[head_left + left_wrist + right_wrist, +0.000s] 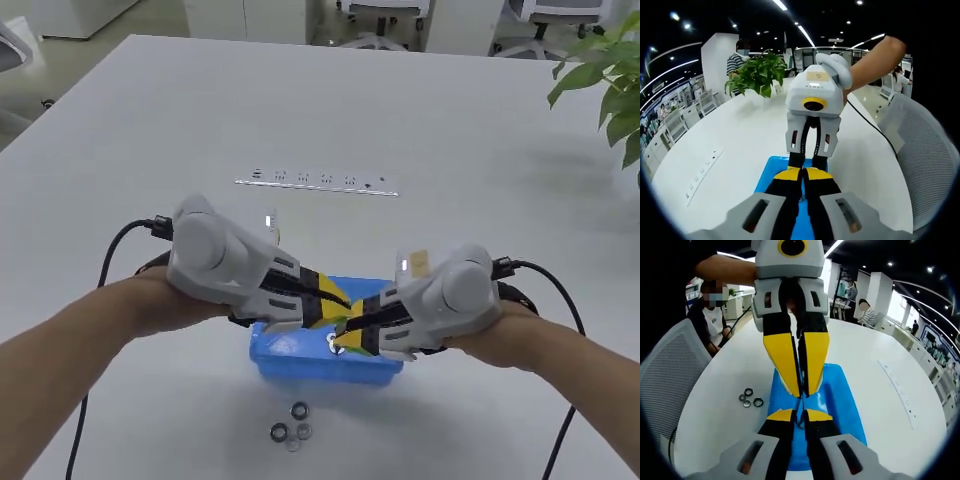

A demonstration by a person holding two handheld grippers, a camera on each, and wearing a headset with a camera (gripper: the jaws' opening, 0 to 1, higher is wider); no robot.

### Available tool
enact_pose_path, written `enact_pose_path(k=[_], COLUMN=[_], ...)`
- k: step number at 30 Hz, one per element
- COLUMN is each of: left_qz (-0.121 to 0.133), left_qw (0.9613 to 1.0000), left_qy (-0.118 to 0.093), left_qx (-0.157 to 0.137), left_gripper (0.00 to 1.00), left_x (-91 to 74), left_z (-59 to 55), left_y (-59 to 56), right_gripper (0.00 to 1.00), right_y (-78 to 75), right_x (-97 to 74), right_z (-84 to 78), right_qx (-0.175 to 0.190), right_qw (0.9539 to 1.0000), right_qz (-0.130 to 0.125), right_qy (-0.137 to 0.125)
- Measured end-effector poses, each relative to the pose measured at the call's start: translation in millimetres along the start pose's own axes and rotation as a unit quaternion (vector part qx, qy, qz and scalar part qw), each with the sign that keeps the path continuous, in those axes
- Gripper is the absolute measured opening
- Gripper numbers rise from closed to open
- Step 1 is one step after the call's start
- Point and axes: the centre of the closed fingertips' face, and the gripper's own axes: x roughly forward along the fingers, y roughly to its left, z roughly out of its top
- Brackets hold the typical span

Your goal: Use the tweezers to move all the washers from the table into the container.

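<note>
A blue container [300, 355] sits on the white table [330, 110], and both grippers meet nose to nose above it. My left gripper [335, 305] comes in from the left. My right gripper [350, 335] comes in from the right. In the left gripper view my jaws [802, 176] are closed on a thin strip, the tweezers [802, 192], over the container [771, 172]. The right gripper view shows its jaws [800, 415] pinched on the same thin tweezers [800, 405] above the container [840, 400]. Three washers [292, 428] lie together on the table in front of the container. The same washers [750, 398] lie left of the container here.
A flush power strip [318, 183] is set into the table beyond the container. A green plant [610, 80] stands at the far right edge. Mesh chairs [930, 150] and seated people surround the table. Cables trail from both grippers.
</note>
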Motion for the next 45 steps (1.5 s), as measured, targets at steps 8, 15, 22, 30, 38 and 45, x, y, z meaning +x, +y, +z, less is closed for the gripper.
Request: enact_pose_path(k=[8, 15, 22, 30, 38, 45], left_qz=[-0.006, -0.009, -0.009, -0.005, 0.003, 0.01], left_qw=[1.0, 0.9999, 0.9999, 0.9999, 0.9999, 0.9999], left_qy=[0.003, 0.006, 0.01, 0.011, 0.013, 0.01], left_qx=[0.007, 0.009, 0.01, 0.007, 0.003, -0.001], left_gripper=[0.05, 0.05, 0.05, 0.05, 0.05, 0.05], left_x=[0.3, -0.1, -1.1, -3.8, -8.6, -15.6], left_z=[-0.7, -3.0, -3.4, 1.0, 8.6, 15.2], left_y=[0.8, 3.4, 4.3, 3.0, -0.3, -1.5], right_gripper=[0.11, 0.12, 0.15, 0.22, 0.3, 0.36], right_y=[-1.0, -0.3, -0.4, 0.9, 3.5, 7.9], right_x=[0.1, -1.3, -4.4, -15.2, -27.5, -40.6], right_z=[0.1, 0.4, 0.6, 2.0, 2.9, 0.3], right_qx=[-0.006, -0.005, 0.003, 0.014, 0.022, 0.037], right_qw=[1.0, 1.0, 1.0, 0.9998, 0.9993, 0.9983], right_qz=[-0.002, -0.003, -0.008, -0.017, -0.029, -0.043], right_qy=[0.001, 0.003, 0.001, -0.004, -0.007, -0.009])
